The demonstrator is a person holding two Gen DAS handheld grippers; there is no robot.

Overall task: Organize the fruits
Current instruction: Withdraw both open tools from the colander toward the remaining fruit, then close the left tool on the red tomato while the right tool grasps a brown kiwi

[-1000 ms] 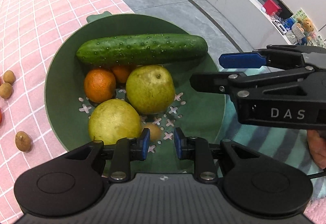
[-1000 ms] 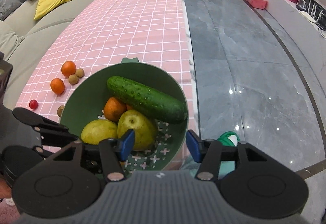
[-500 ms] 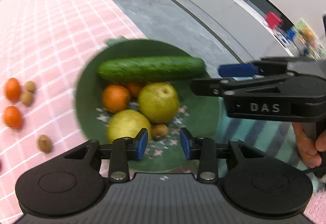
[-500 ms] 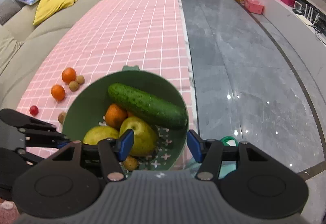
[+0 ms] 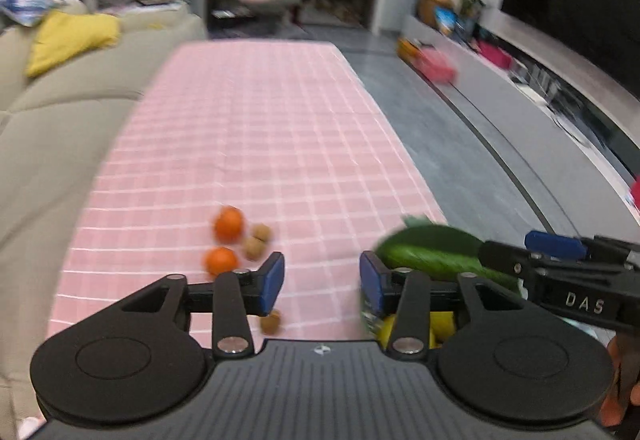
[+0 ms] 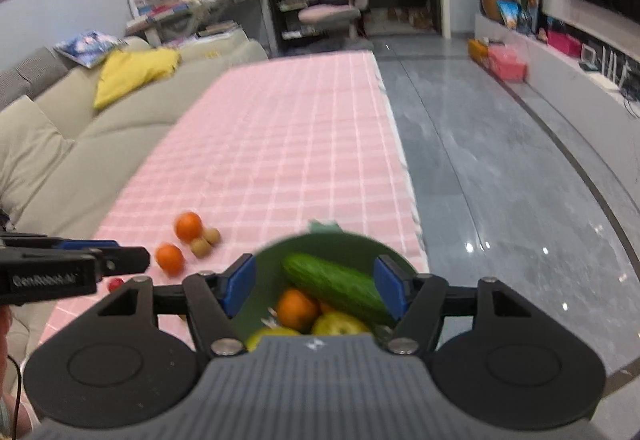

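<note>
Our left gripper [image 5: 322, 282] hangs above the pink checked tablecloth [image 5: 260, 144], its jaws opening with nothing between them. Our right gripper [image 6: 316, 290] hovers over the green bowl [image 6: 266, 260], jaws also opening and empty. The bowl already holds a cucumber [image 6: 336, 286], an orange [image 6: 297, 310] and two yellow-green pears [image 6: 340, 324]. Still loose on the cloth, to the left of the bowl, are two oranges [image 6: 188, 226], three small brown fruits [image 6: 201, 246] and a small red one [image 6: 116, 283]. We judge the sorting well begun, with these smaller pieces left to gather.
</note>
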